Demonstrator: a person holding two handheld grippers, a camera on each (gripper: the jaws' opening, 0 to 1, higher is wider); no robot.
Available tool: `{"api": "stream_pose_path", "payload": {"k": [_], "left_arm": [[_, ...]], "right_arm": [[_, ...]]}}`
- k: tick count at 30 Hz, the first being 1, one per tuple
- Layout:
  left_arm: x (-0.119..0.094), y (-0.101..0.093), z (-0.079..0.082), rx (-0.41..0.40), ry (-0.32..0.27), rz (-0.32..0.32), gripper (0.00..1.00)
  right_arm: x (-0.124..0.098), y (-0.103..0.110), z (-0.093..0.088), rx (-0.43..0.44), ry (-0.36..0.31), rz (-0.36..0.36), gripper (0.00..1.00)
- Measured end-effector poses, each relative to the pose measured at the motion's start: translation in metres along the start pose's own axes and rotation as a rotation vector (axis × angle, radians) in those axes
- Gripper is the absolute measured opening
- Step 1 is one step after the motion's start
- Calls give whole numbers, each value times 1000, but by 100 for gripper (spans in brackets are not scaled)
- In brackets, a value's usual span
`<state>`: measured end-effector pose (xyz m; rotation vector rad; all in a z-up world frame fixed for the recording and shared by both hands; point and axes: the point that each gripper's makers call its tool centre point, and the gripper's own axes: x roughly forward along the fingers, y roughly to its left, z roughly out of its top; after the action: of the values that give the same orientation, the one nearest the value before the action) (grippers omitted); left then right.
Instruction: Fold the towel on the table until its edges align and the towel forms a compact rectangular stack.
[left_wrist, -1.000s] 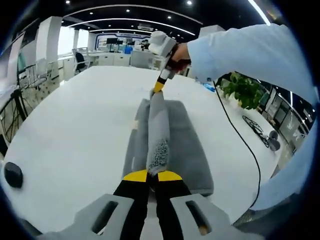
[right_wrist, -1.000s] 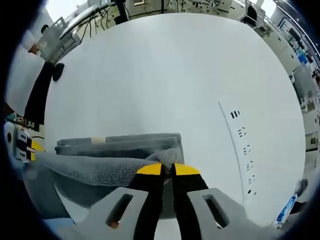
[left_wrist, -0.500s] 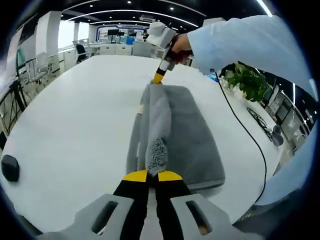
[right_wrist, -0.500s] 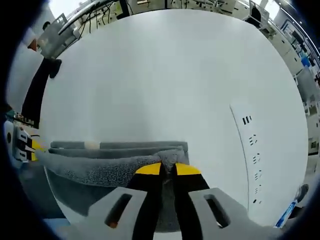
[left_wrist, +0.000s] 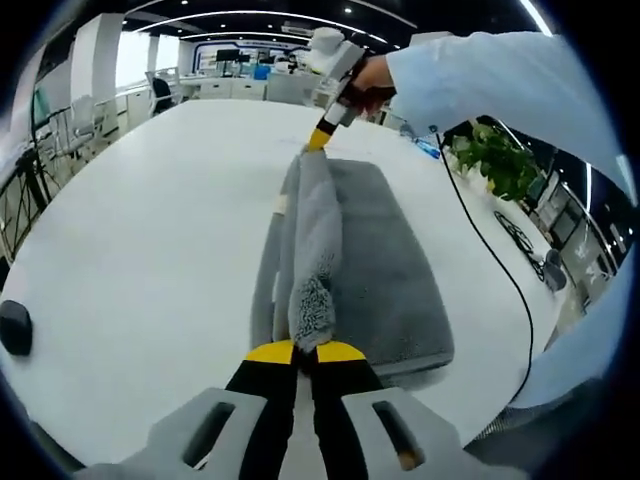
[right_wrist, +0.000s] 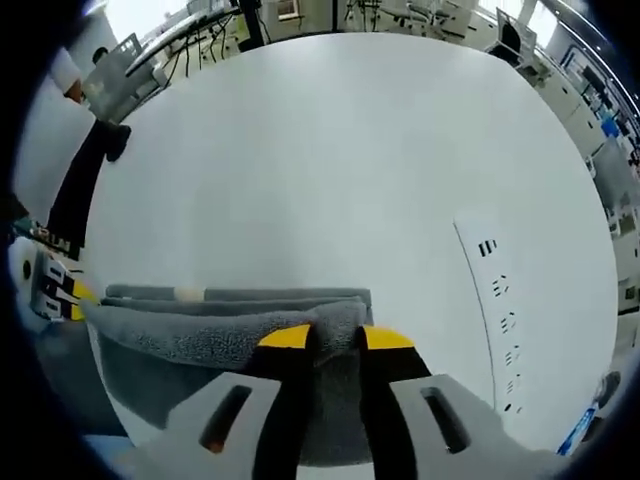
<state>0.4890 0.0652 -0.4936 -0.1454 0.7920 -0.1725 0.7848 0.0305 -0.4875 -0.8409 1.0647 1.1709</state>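
Observation:
The grey towel (left_wrist: 375, 260) lies folded on the white table (left_wrist: 150, 230), with one long edge lifted into a ridge between the two grippers. My left gripper (left_wrist: 305, 352) is shut on the near end of that ridge. At the far end, a hand in a light blue sleeve holds my right gripper (left_wrist: 317, 140). In the right gripper view, my right gripper (right_wrist: 335, 338) has its jaws parted, with the towel (right_wrist: 200, 340) edge lying loose between them. The left gripper (right_wrist: 70, 298) shows at the left edge of that view.
A black puck (left_wrist: 15, 328) sits near the table's left edge. A black cable (left_wrist: 480, 250) runs along the right side by a potted plant (left_wrist: 490, 170). Socket marks (right_wrist: 497, 290) line the table right of the towel. Bare table lies beyond the towel.
The right gripper's jaws have spread apart around the towel edge. The left gripper still holds its end, and the towel has barely moved.

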Motion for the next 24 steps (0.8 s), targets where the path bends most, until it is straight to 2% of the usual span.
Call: {"api": "stream_pose_path", "payload": {"k": [9,24], "left_arm": [[-2,2,-2,-20,4,1,6],[-5,9,-7,-40,17,11,7]], "right_arm": [[-8,-3,15,-14,-53,-9,19],[-18,-6,23,-26,-96,-32,18]]}}
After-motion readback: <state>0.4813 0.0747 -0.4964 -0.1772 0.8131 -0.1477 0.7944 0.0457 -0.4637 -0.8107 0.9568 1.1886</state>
